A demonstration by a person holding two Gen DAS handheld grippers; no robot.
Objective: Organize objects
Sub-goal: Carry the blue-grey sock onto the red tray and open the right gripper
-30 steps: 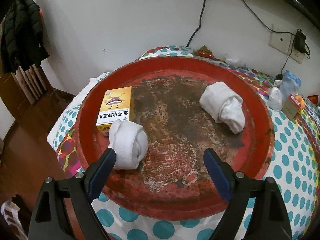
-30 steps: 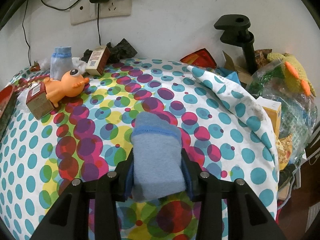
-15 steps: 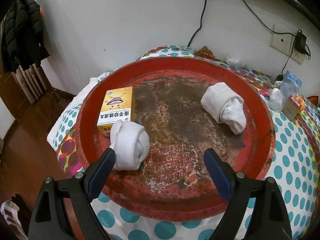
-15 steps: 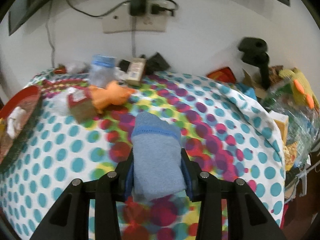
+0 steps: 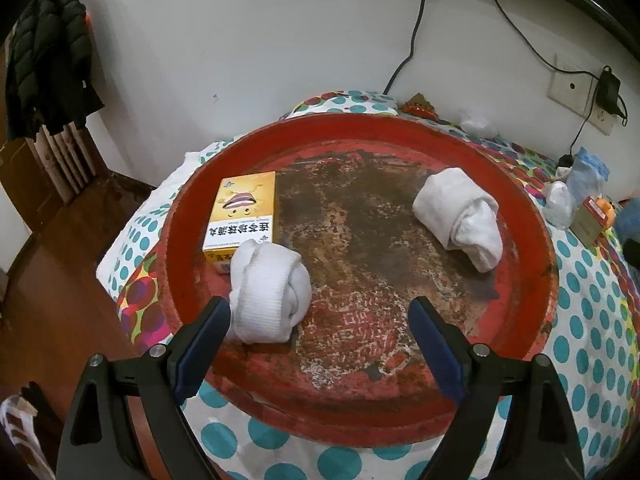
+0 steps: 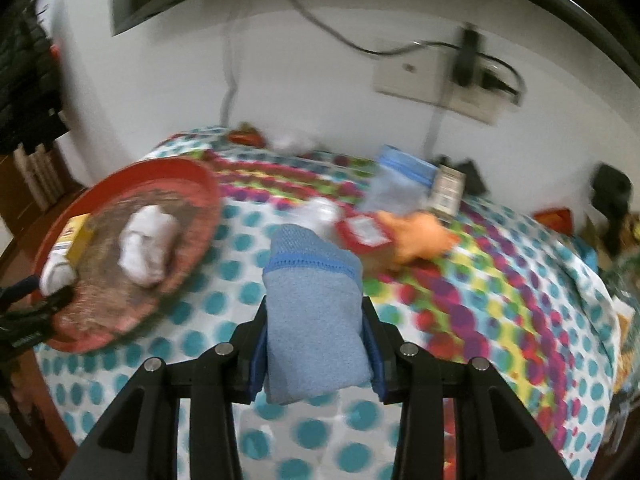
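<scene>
A worn round red tray [image 5: 532, 240] lies on the dotted tablecloth. On it are a yellow box [image 5: 244, 210], a rolled white sock [image 5: 266, 290] at the front left and a second white sock roll [image 5: 460, 216] at the right. My left gripper [image 5: 320, 340] hovers open over the tray's near rim, its left finger beside the front sock. In the right wrist view my right gripper [image 6: 316, 344] is shut on a folded blue sock [image 6: 314, 312], held above the cloth. The tray [image 6: 200, 184] appears at the left there, with the left gripper's tip [image 6: 24, 286] at its edge.
An orange toy [image 6: 416, 236], small red boxes [image 6: 362, 230], another blue sock [image 6: 400, 184] and a white bundle [image 5: 560, 208] lie on the cloth [image 6: 500, 300] beyond the tray. Wall socket [image 5: 572, 88] and cables hang behind. The table edge and wooden floor [image 5: 52, 264] are at the left.
The right gripper has swung left and up with the blue sock, so the red tray has come into its view. The left gripper has stayed in place.
</scene>
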